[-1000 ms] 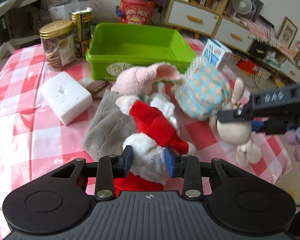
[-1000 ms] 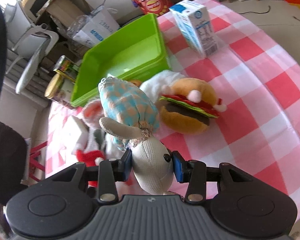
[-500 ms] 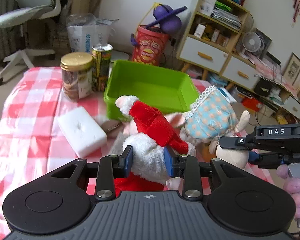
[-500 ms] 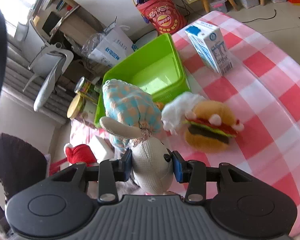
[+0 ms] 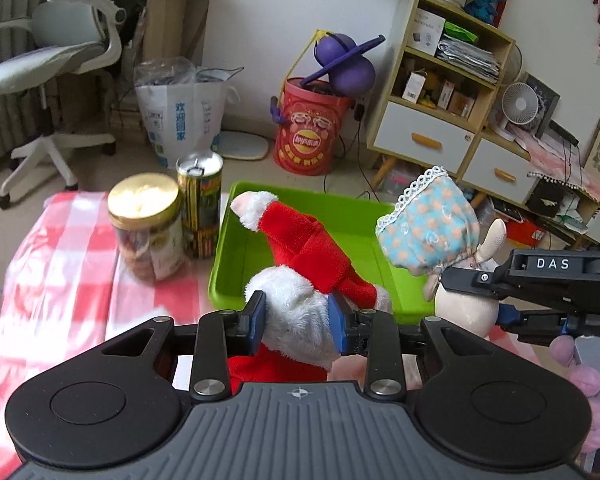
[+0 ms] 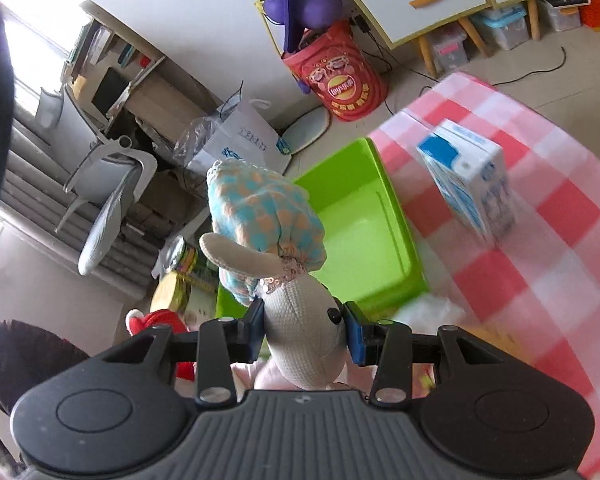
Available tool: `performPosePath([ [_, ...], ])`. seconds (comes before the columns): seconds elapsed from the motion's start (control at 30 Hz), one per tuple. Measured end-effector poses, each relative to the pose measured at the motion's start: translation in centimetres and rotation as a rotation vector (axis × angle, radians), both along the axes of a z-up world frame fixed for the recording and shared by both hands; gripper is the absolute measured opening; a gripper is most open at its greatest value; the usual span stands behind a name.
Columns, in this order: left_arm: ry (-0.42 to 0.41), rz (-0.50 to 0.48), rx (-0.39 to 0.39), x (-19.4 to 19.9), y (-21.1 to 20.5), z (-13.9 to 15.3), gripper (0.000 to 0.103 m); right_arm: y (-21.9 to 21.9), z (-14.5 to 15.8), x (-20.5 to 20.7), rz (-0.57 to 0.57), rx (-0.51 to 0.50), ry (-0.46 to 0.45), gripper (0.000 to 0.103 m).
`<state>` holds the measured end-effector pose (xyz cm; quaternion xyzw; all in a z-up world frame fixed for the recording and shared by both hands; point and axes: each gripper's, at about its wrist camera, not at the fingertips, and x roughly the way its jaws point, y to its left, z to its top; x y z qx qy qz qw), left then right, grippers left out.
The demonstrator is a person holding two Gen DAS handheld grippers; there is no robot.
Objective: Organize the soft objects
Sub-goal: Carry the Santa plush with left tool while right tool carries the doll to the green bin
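We hold our left claw [image 5: 296, 316] pinching the red-and-white plush Santa toy [image 5: 300, 264] and our right claw [image 6: 302, 332] pinching the beige knitted rabbit doll [image 6: 300, 332], both just short of the empty green plastic bin [image 5: 352, 220] straight ahead, the left nearer.

Santa plush [image 5: 296, 264] lower body hidden behind left gripper [image 5: 297, 317] housing. Rabbit doll [image 6: 300, 320] lower head hidden under right gripper [image 6: 305, 332]. Milk carton [image 6: 470, 188] and checkered worktop [image 6: 540, 248] motion-blurred, print unreadable. Jar [image 5: 146, 226] label blurred. Green bin [image 5: 236, 256] near wall partly hidden by plush.
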<state>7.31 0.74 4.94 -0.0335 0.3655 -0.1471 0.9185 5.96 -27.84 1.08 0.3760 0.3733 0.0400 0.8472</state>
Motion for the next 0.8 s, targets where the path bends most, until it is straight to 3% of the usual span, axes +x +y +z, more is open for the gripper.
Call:
performPosePath([
  [0.17,-0.089,0.006,-0.007,3.5,-0.7,-1.5,0.033,-0.2,-0.9,2.5,0.013,0.015,-0.095,0.024],
  [0.27,-0.102,0.019,0.004,5.4,-1.2,-3.4,0.033,-0.1,-2.4,3.5,0.020,0.029,-0.145,0.024],
  [0.43,-0.089,0.024,0.017,7.7,-2.1,-6.2,0.033,1.0,-4.5,5.4,0.012,-0.019,-0.127,0.024],
  [0.67,-0.007,0.011,0.108,8.9,-3.1,-9.4,0.032,2.8,-5.4,6.8,0.044,-0.135,-0.126,0.024],
  [0.8,0.012,0.024,0.084,8.8,-2.4,-9.7,0.031,3.7,-5.8,7.0,0.063,-0.187,-0.112,0.024],
])
